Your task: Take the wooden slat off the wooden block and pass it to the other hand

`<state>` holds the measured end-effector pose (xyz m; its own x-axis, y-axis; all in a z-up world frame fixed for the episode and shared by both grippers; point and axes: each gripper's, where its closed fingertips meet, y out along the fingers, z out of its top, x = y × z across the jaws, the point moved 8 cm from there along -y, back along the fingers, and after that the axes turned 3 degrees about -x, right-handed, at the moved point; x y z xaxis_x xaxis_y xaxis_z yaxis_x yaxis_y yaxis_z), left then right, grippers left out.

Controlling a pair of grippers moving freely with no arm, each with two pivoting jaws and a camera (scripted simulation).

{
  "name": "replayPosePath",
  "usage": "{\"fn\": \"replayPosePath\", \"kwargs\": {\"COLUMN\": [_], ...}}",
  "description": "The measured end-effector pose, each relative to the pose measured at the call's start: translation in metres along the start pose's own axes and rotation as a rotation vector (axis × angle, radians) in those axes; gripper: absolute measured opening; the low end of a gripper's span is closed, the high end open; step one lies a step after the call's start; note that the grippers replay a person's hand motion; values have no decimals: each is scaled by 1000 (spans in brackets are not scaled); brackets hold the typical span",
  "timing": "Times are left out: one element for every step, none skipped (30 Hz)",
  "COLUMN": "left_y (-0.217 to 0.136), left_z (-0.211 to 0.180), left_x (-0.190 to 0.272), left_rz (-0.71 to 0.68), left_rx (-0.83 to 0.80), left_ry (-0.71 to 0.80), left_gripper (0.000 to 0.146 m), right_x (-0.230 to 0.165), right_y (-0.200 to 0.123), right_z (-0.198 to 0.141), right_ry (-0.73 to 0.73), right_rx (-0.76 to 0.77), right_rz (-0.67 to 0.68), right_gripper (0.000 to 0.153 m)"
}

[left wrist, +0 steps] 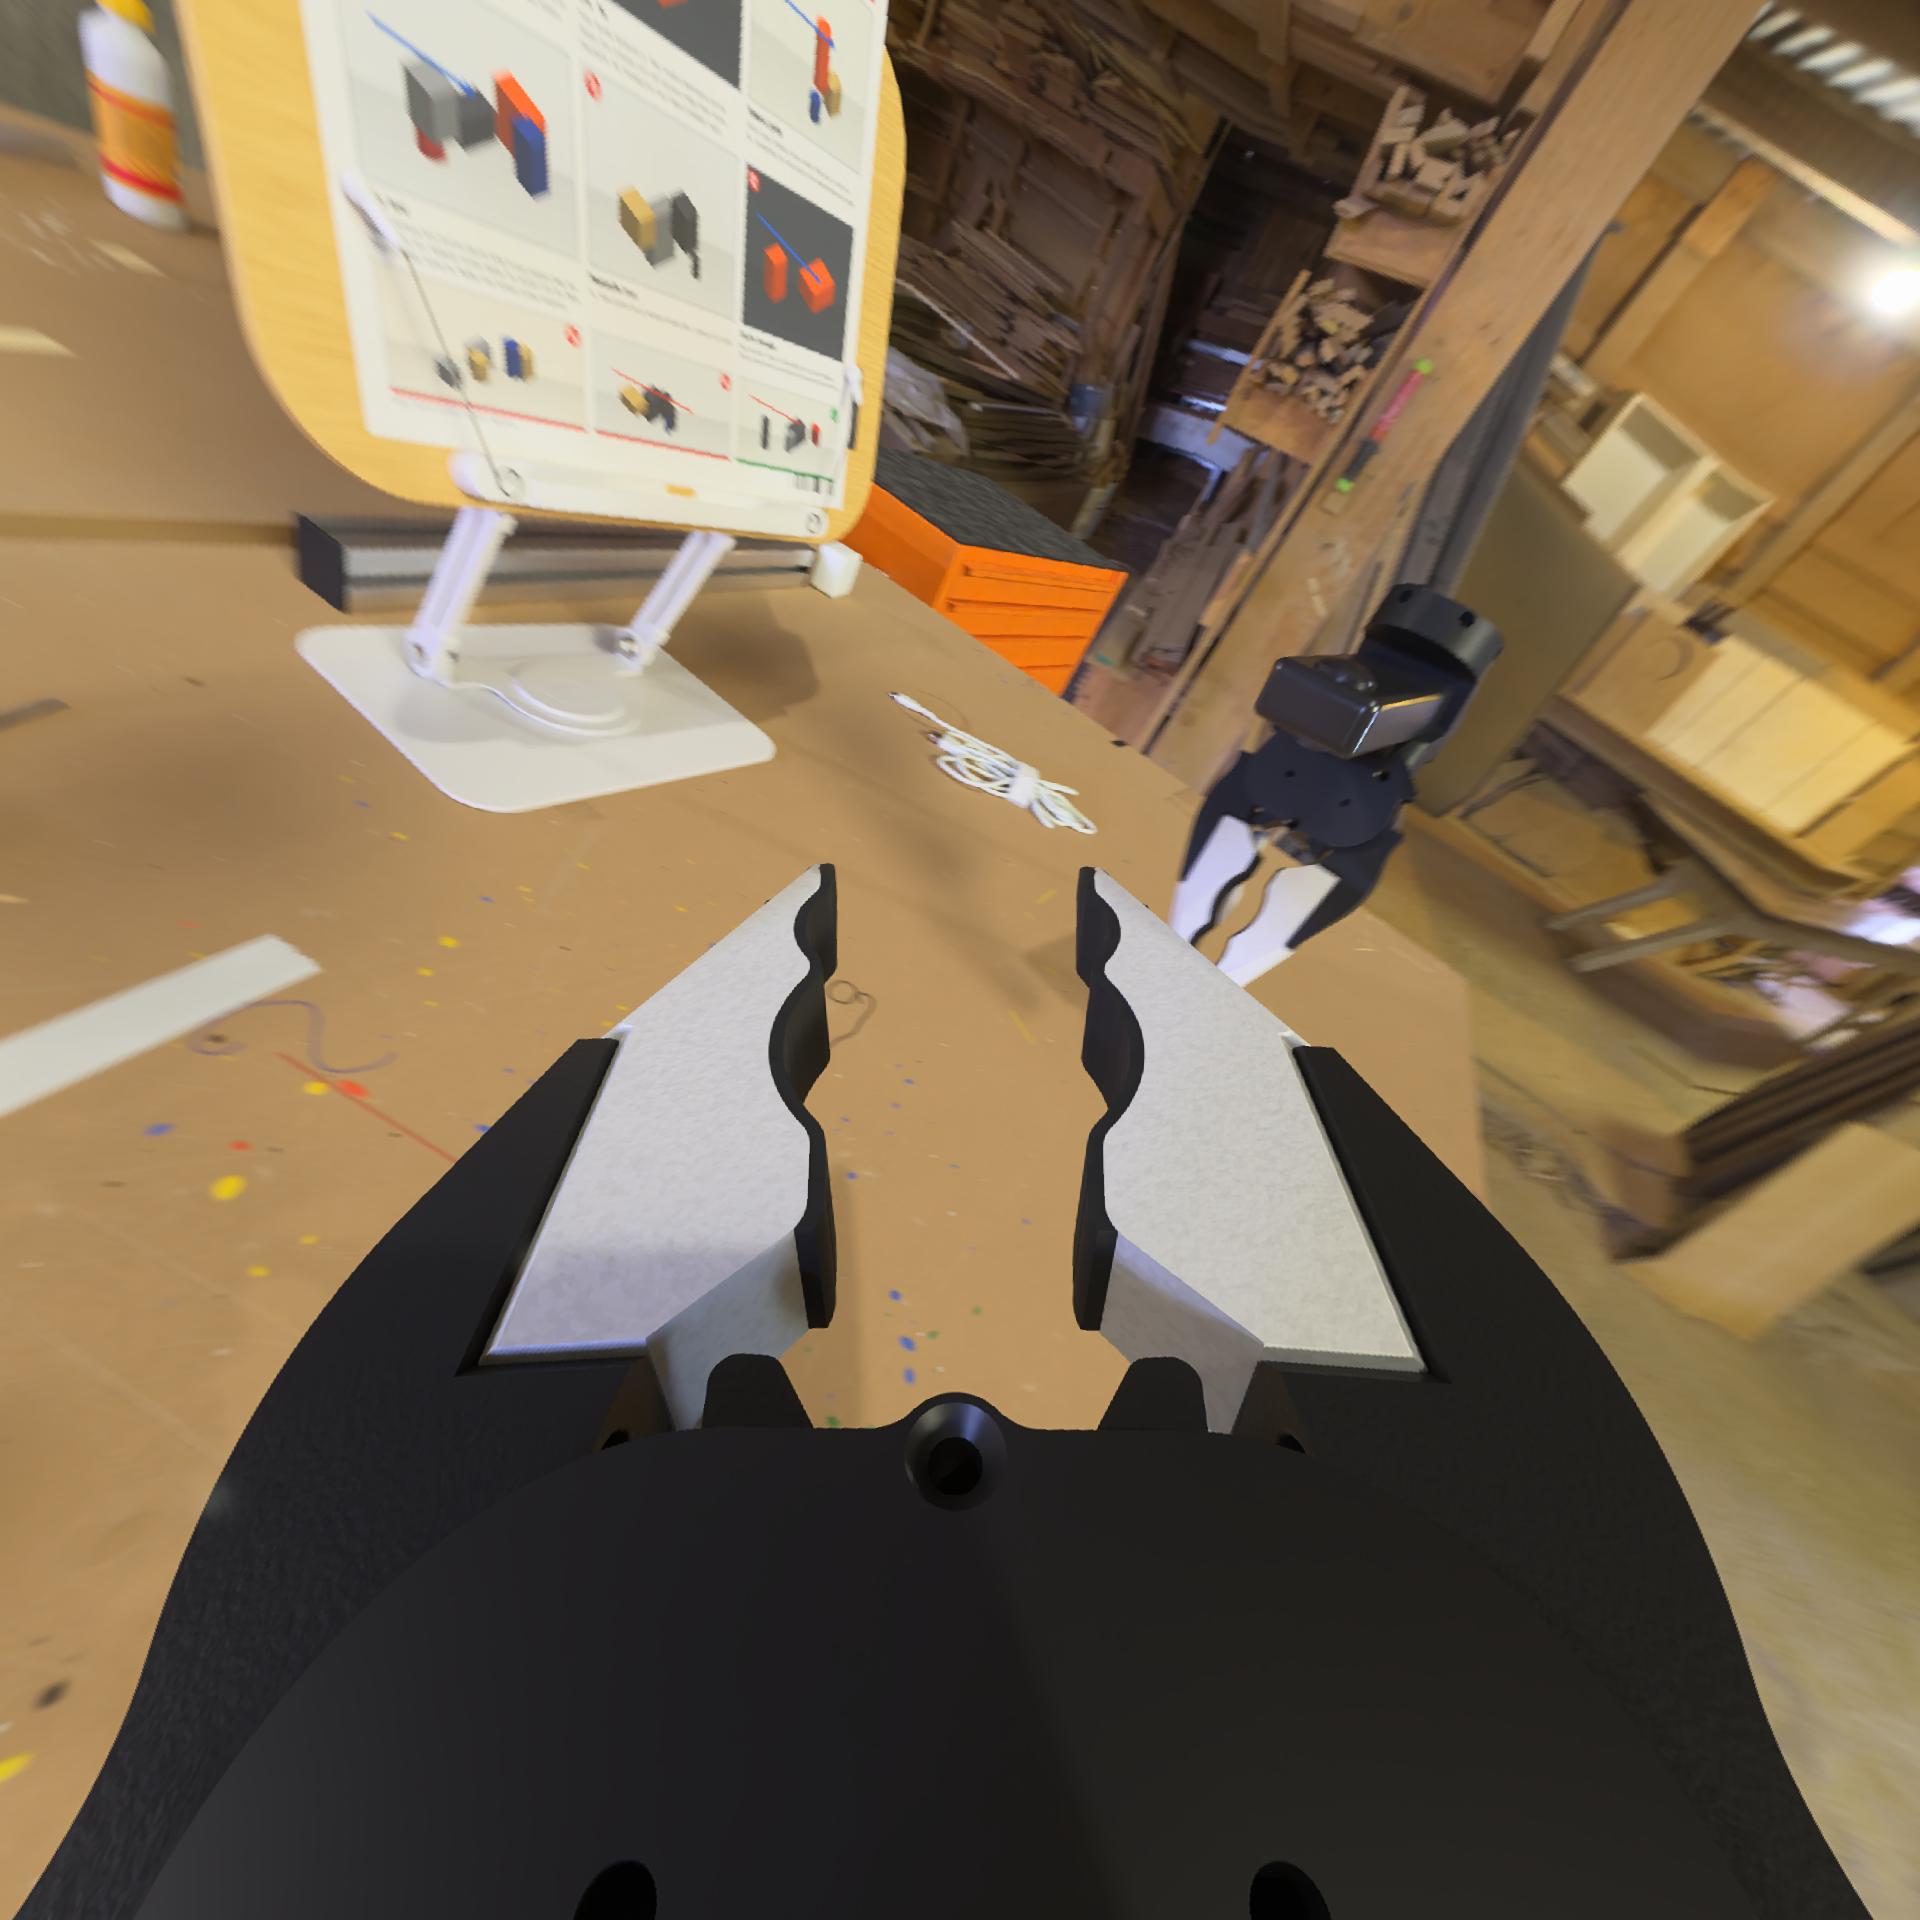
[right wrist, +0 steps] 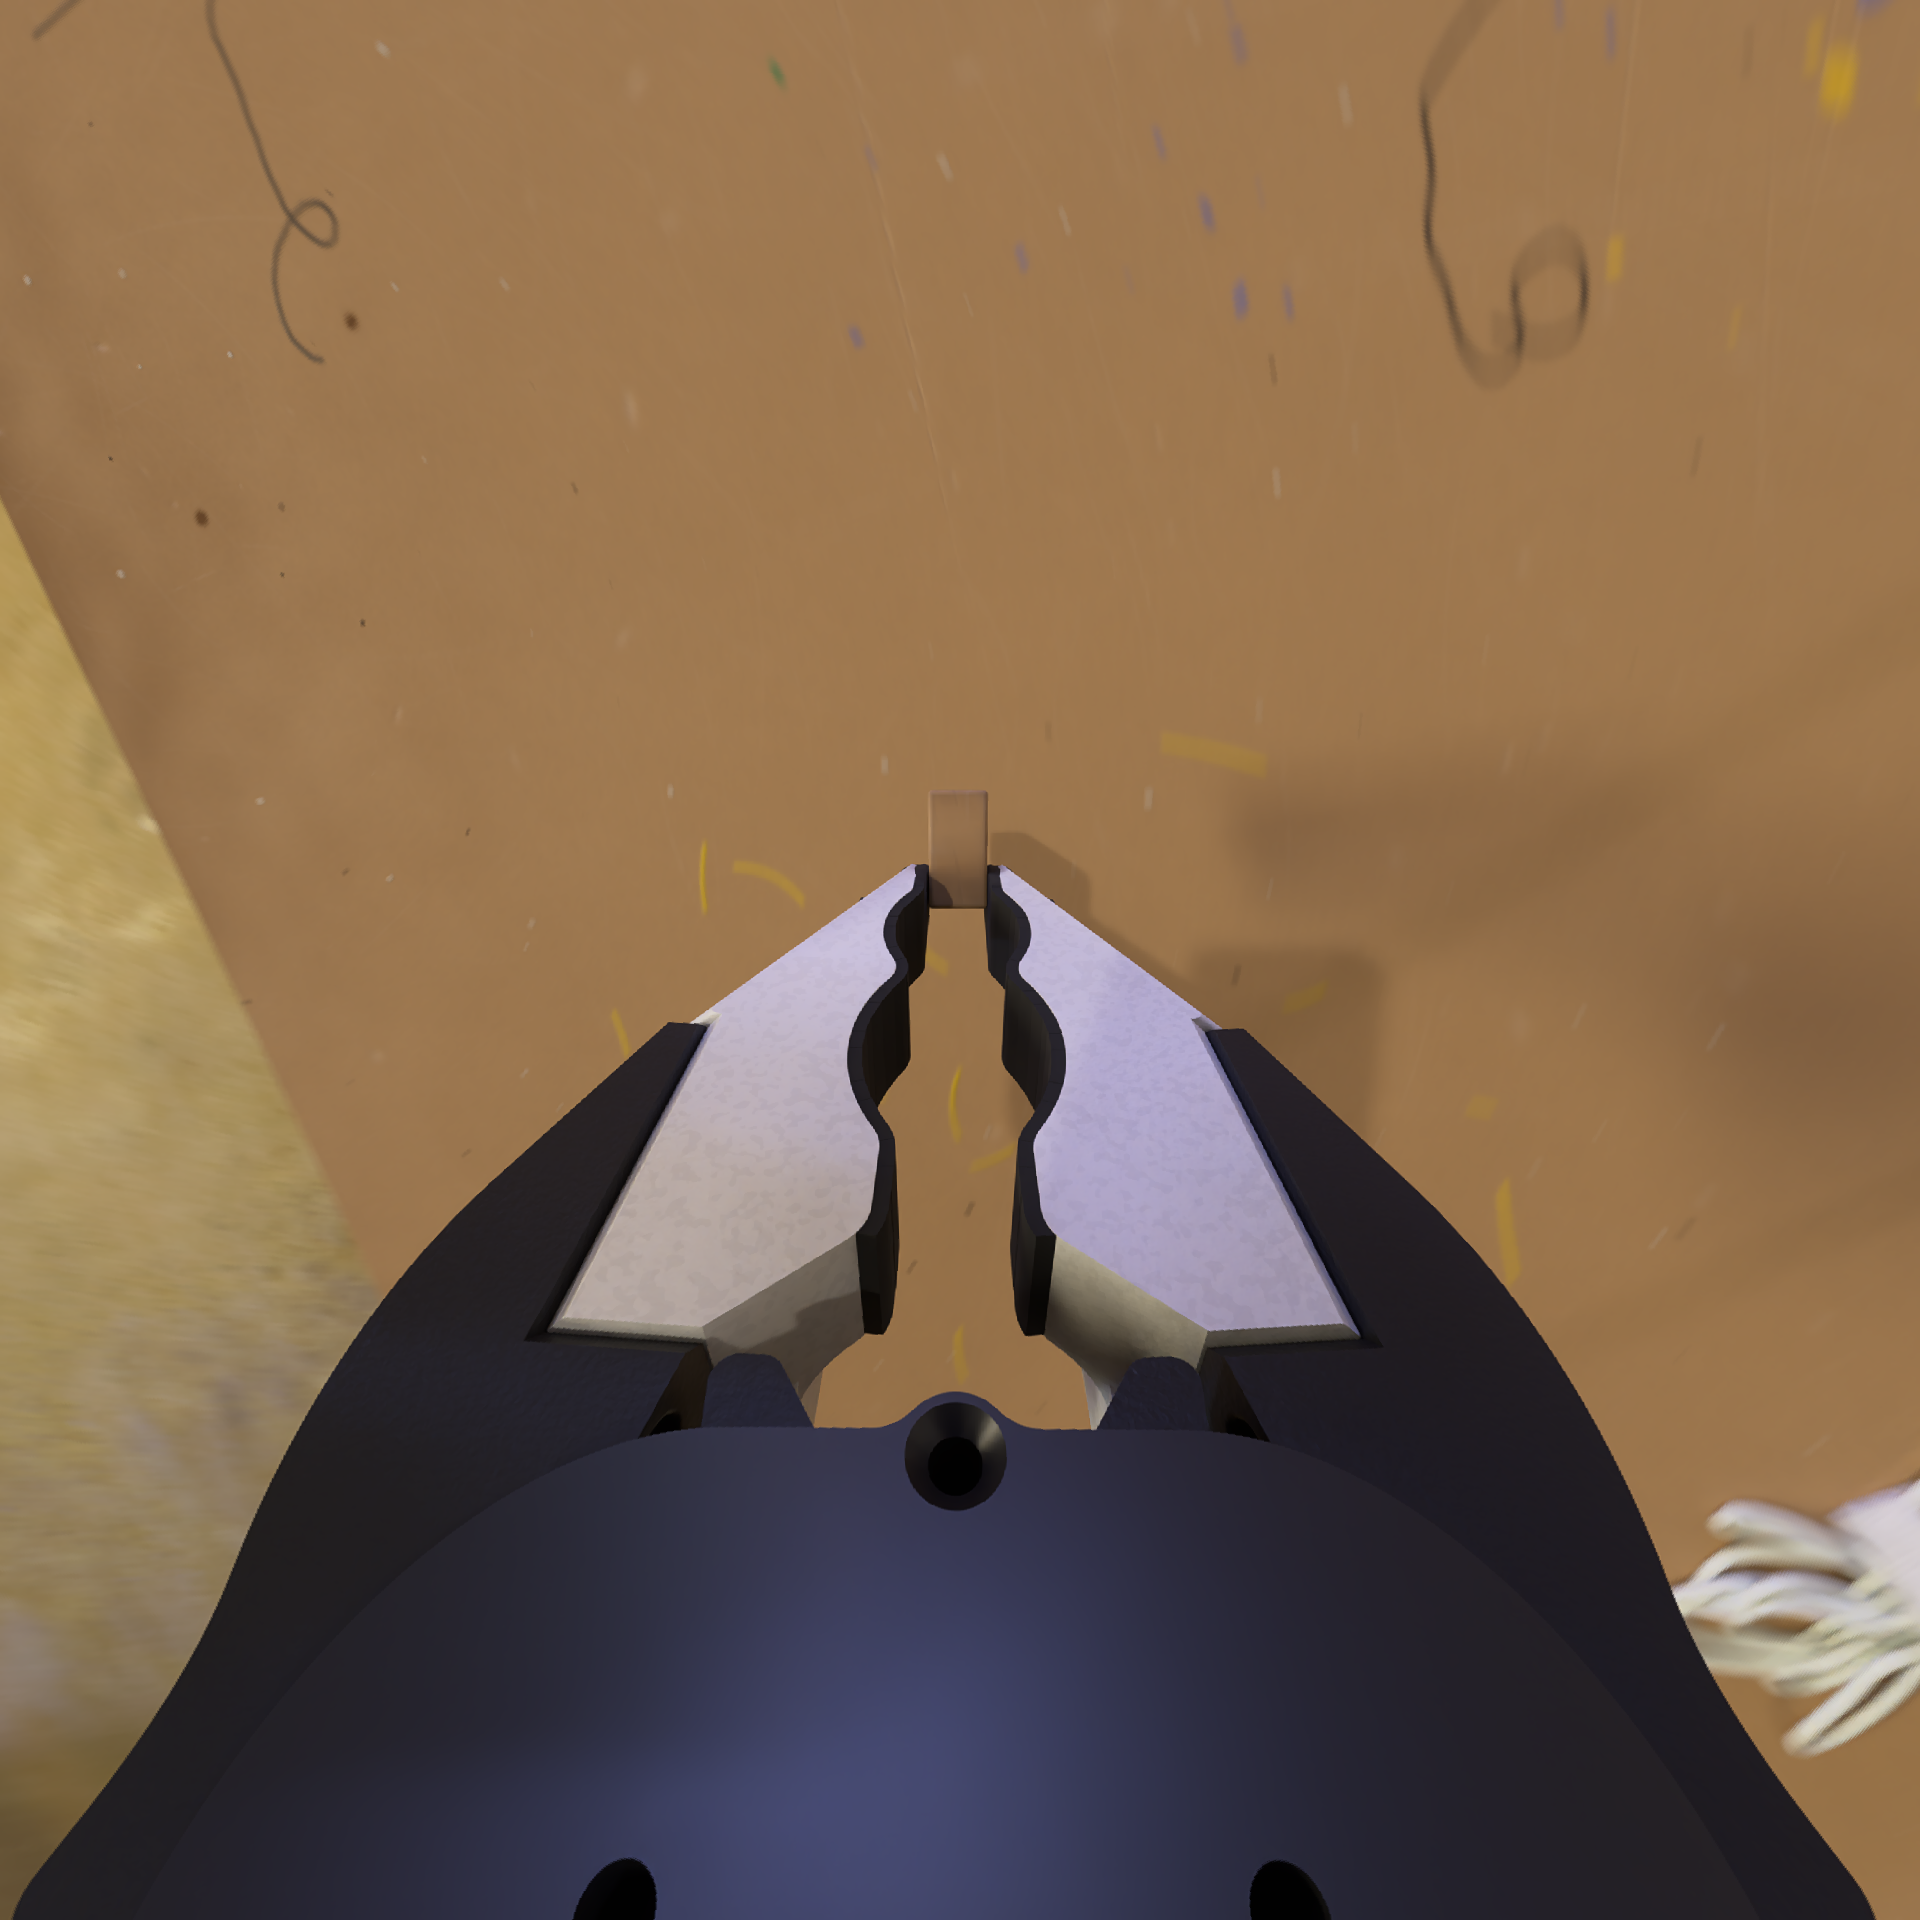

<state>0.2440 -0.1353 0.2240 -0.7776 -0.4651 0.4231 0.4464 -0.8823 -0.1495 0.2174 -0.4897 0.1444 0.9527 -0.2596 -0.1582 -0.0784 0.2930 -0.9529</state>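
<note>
My right gripper (right wrist: pixel 957 883) points down at the brown tabletop (right wrist: pixel 935 468) and is shut on the wooden slat (right wrist: pixel 958 836), a small tan piece seen end-on that sticks out past the fingertips. My left gripper (left wrist: pixel 956 883) is open and empty, held above the table. The right gripper also shows in the left wrist view (left wrist: pixel 1262 914), to the right near the table edge, fingers down and close together; the slat cannot be made out there. The wooden block is not in view.
A board with a picture sheet (left wrist: pixel 582 260) stands on a white stand (left wrist: pixel 540 717) at the back left. A coiled white cable (left wrist: pixel 1008 774) lies between it and the right gripper. An orange cabinet (left wrist: pixel 997 592), a bottle (left wrist: pixel 135 114) and a white strip (left wrist: pixel 135 1013) are around.
</note>
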Motion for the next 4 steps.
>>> {"fn": "replayPosePath", "kwargs": {"left_y": [-3,-5,-8,-10], "left_z": [2,3,4,5], "left_x": [-1,-2,-3,-3], "left_rz": [27,47,63,74], "left_rx": [9,20,30,38], "left_ry": [30,51,66,74], "left_gripper": [44,42,39,37], "right_x": [2,5,7,8], "right_y": [-4,-7,-10,-12], "right_z": [-13,-24,-34,-40], "right_ry": [62,100,121,132], "right_rx": [-7,1,20,43], "right_rz": [16,24,22,15], "right_gripper": [10,10,10,10]}}
